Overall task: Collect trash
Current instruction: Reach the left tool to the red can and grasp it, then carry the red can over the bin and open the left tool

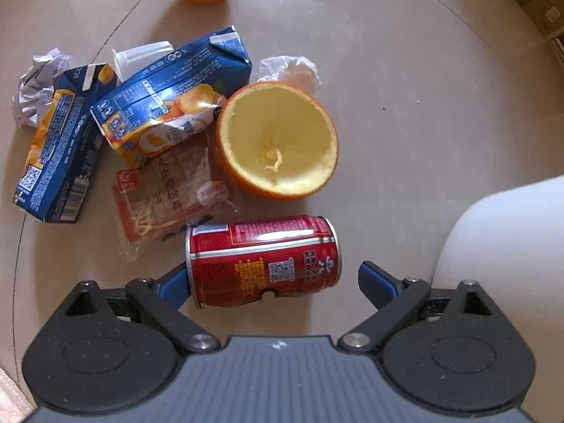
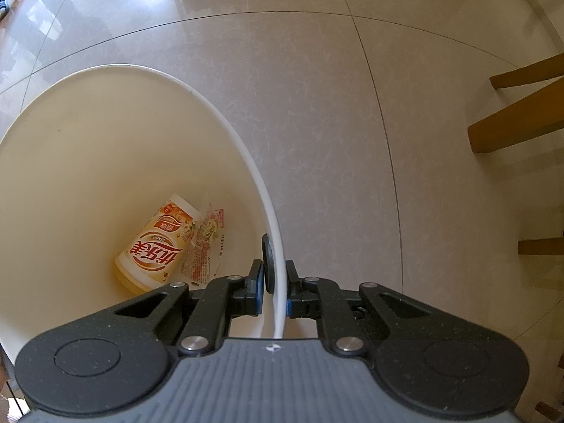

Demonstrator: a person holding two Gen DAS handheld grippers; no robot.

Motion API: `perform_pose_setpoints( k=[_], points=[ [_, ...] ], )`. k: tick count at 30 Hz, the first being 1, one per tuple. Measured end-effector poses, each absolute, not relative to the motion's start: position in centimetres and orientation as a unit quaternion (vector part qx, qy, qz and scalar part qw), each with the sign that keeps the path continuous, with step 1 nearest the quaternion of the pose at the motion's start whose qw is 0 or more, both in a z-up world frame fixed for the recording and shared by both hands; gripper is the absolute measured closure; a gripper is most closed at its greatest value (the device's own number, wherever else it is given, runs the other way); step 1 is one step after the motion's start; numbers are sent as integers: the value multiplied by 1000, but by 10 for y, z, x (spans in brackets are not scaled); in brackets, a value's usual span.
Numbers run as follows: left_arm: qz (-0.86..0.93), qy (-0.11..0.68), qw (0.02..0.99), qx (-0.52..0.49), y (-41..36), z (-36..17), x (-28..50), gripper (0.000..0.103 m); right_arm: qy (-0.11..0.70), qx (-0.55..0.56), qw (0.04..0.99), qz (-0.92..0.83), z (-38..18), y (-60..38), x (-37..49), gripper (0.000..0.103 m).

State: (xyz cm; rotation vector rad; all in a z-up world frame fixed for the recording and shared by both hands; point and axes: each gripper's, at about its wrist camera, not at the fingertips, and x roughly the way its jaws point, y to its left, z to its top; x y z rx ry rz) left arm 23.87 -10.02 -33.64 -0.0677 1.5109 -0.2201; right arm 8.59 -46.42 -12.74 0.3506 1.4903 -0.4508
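Left gripper (image 1: 271, 282): nearest lens, jaws spread wide, red can (image 1: 262, 259) lying on its side between blue fingers (image 1: 375, 282), left finger touching can end, right finger apart.
White bin (image 2: 243, 148): right gripper (image 2: 274, 287) clamped on rim; also at right edge of left view.
Table (image 1: 405, 88): round, beige.
In bin: drink cup (image 2: 155, 246), wrapper (image 2: 204, 246).
Beyond can: orange half (image 1: 278, 141), two juice cartons (image 1: 169, 91), clear snack wrapper (image 1: 165, 194), crumpled paper (image 1: 35, 88).

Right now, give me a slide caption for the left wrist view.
Open left gripper straddles a red can lying on its side on the table, beside a hollowed orange half and juice cartons.
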Motion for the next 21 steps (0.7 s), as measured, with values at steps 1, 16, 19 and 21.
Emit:
perform_pose_setpoints(
  k=[1,16,19,21],
  points=[
    [-96,683,723,-30,-102,-337,237,6,669,156,698,-202,-128,-464,86,90],
    [-72,674,735,20,-126,-338,243,17,670,156,698,-199,-126,-466,86,90],
    [-78,677,732,33,-123,-332,237,17,670,156,698,-200,-127,-465,86,90],
    [-84,683,723,51,-124,-325,235,17,670,158,697,-200,-127,-466,86,90]
  ],
)
